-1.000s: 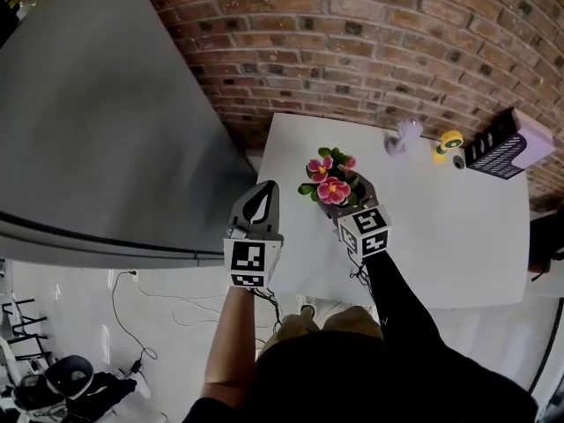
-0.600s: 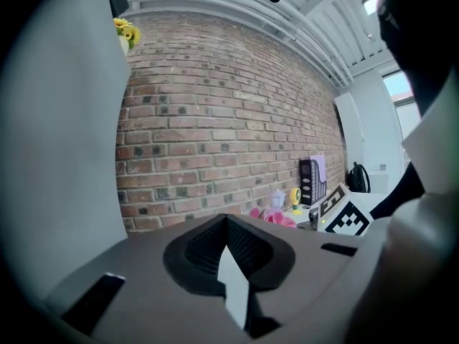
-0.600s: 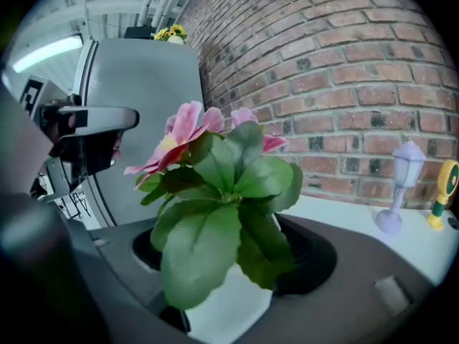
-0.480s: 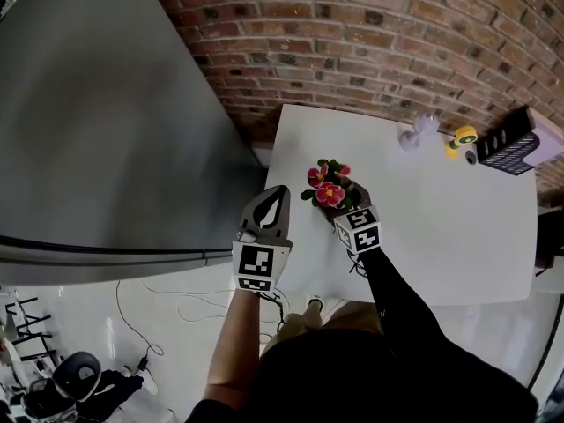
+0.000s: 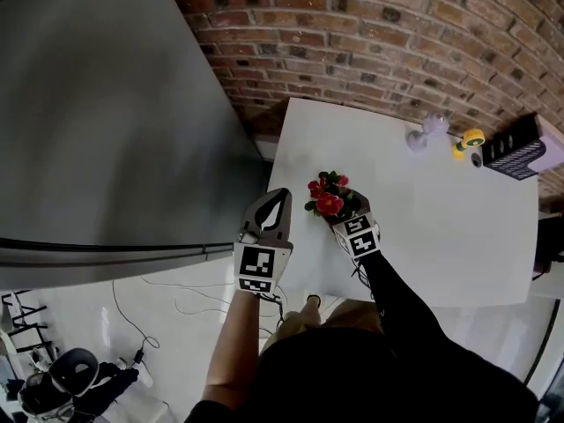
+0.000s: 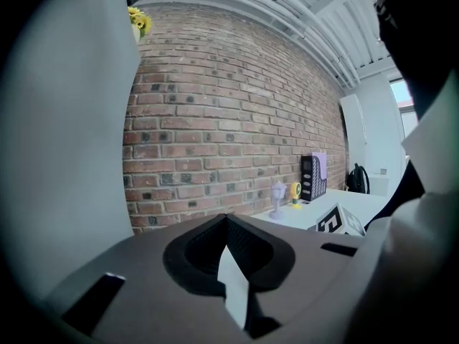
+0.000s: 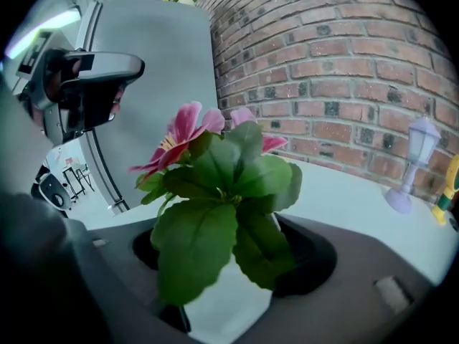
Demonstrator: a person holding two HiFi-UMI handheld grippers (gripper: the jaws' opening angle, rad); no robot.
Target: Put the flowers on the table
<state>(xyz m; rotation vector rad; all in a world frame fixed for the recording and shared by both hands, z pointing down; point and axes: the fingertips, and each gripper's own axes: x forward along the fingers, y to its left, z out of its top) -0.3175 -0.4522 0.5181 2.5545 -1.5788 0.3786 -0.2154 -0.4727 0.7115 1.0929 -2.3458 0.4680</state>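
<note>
Left gripper [image 5: 278,199] is pointing forward, jaws pressing together, empty. Right gripper [image 5: 345,211] is clamping the flowers [image 5: 327,203], arm reaching ahead.

A lilac lamp [image 5: 425,130] and yellow toy [image 5: 470,139] stand by the brick wall [image 5: 397,33].

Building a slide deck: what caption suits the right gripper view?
Right gripper shut on potted pink flowers over the white table, brick wall behind.

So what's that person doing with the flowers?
A person holds a gripper in each hand. The right gripper is shut on a small pot of pink flowers, over the white table. I can't tell if the pot touches it. The left gripper is shut and empty, near the table's edge.
</note>
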